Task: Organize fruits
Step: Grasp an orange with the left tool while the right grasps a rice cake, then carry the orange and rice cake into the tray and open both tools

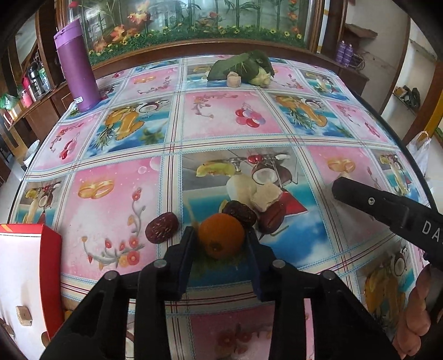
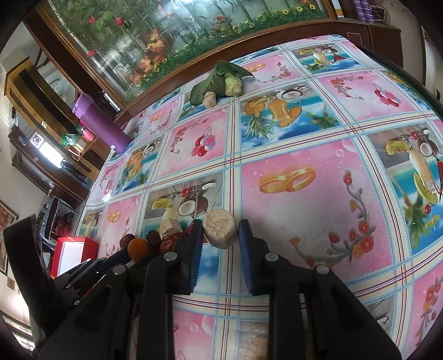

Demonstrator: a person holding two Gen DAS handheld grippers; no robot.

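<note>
Fruit-print tablecloth (image 1: 221,116) before a floral cabinet (image 1: 193,25)

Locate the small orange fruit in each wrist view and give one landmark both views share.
Left wrist view: the orange fruit sits low in the centre, between the left gripper fingers.
Right wrist view: the same fruit appears small at lower left, at the tips of the other gripper.
Shared landmark: the purple flask, upper left in the left view, left of centre in the right.
</note>
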